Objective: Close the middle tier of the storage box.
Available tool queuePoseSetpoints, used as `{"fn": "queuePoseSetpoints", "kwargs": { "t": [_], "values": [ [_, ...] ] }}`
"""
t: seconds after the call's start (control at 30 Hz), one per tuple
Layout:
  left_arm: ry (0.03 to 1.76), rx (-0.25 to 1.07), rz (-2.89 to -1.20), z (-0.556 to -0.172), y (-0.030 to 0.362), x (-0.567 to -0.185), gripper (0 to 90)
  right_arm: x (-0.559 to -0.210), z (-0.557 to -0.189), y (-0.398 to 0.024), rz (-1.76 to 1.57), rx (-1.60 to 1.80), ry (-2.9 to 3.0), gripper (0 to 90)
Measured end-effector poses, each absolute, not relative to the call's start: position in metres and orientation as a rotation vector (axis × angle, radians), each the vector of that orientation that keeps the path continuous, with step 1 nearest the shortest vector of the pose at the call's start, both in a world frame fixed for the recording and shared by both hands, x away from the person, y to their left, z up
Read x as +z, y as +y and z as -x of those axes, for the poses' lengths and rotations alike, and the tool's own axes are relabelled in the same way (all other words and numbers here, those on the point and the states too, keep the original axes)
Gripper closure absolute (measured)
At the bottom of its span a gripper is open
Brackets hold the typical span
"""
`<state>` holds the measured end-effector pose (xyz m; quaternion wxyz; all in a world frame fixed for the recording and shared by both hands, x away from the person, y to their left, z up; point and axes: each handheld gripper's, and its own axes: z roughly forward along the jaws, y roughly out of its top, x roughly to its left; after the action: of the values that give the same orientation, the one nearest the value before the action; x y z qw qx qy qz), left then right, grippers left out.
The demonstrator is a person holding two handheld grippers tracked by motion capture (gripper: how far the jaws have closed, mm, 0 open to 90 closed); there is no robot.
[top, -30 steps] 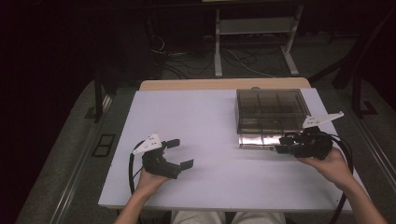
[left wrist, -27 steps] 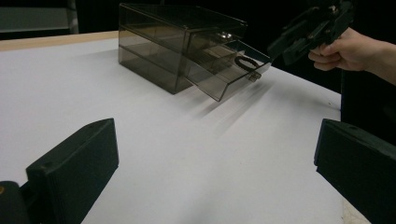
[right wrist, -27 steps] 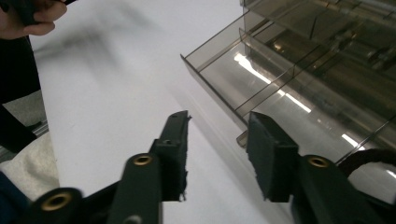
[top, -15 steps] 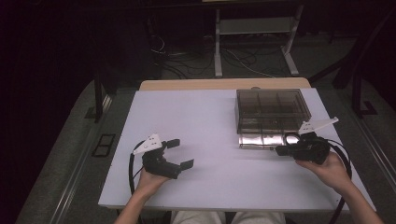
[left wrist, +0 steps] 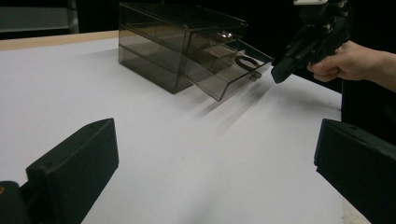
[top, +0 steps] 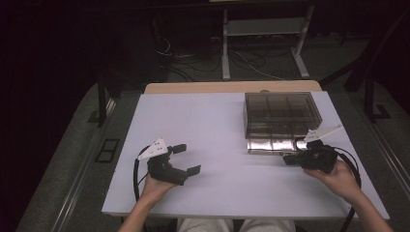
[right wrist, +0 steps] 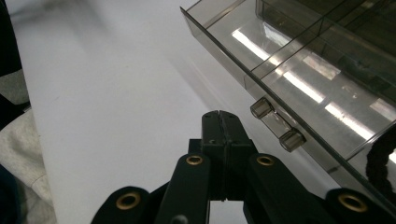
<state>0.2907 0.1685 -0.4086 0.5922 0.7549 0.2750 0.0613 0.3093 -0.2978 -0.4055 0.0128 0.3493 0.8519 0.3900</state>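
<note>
While the left gripper (top: 186,159) rests with its jaws spread wide and empty on the near left of the white table (top: 212,121), the right gripper (top: 290,158) has just closed its jaws flat together on nothing. It sits just in front of the pulled-out drawer (top: 270,145) of the smoky clear drawer box (top: 279,113) at far right, beside the drawer's handle (right wrist: 278,125). A dark ring (left wrist: 246,62) lies inside the drawer.

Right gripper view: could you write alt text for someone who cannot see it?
A black tool, its two jaws pressed shut on nothing, points at the small clear handle of a smoky see-through drawer pulled out over a white table. A dark ring-shaped item lies inside the drawer at the right edge.
</note>
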Motion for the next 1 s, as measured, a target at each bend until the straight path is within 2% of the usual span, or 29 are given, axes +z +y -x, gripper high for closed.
{"fn": "queuePoseSetpoints", "kwargs": {
  "t": [1.0],
  "values": [
    [0.637,0.143,-1.758,-0.291,0.169,-0.409,0.0,-0.424,-0.318,-0.287,-1.158,1.081,2.691,88.3]
  ]
}}
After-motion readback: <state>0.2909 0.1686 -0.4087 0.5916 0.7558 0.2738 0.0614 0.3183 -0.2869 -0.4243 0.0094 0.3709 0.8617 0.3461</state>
